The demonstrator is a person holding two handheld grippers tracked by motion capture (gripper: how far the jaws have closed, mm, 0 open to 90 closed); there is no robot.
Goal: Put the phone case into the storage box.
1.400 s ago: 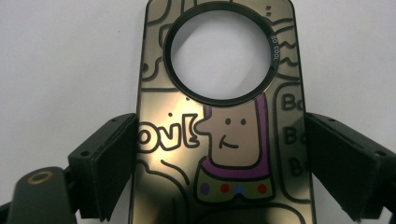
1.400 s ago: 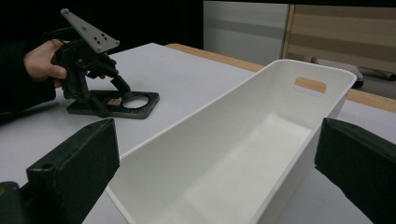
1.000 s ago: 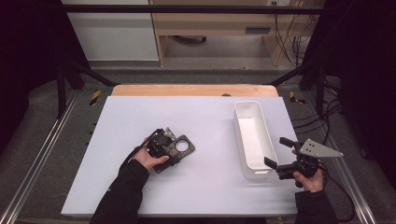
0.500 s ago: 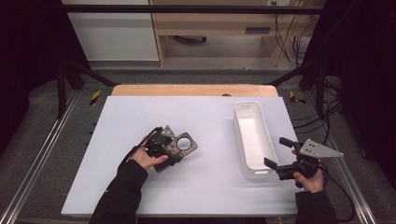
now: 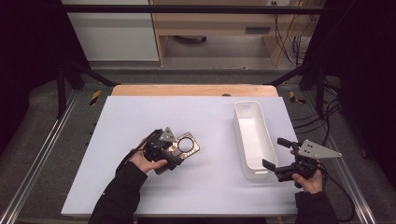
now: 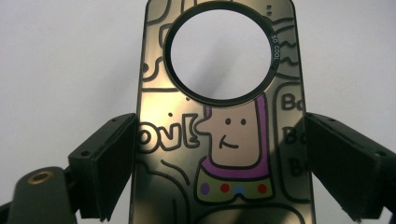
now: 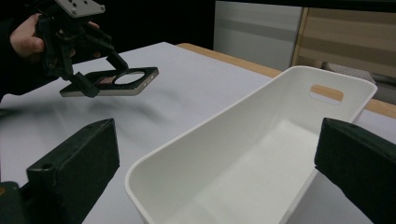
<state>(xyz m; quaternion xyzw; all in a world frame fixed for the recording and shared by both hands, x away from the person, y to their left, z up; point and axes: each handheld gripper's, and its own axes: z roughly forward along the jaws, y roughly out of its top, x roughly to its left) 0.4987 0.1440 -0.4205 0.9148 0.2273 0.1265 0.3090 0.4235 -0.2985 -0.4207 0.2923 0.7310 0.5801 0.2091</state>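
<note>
Phone case (image 6: 219, 140) is clamped by its long edges between my left gripper (image 5: 164, 150), so those jaws stand wide, pressing on either side of the cartoon print. In the right gripper view it hangs clear of the table, tilted a bit, camera hole end pointing away from my hand.

Going big to small: the white table (image 5: 140, 116), then the long white bin (image 5: 252, 135) sitting at about 3 o'clock from the case, well apart from it, then the case itself. Bin's got nothing in it from what I can see.

My right gripper (image 5: 275, 156) sits at the bin's near end, around 5 o'clock on the table, jaws spread wide on either side of that end and not pressing on it.

Worry from here: the case is slick and thin, held only by its edges, so any twist could let it pivot and slip out. It could also clip the bin's rim if it comes in too low.
</note>
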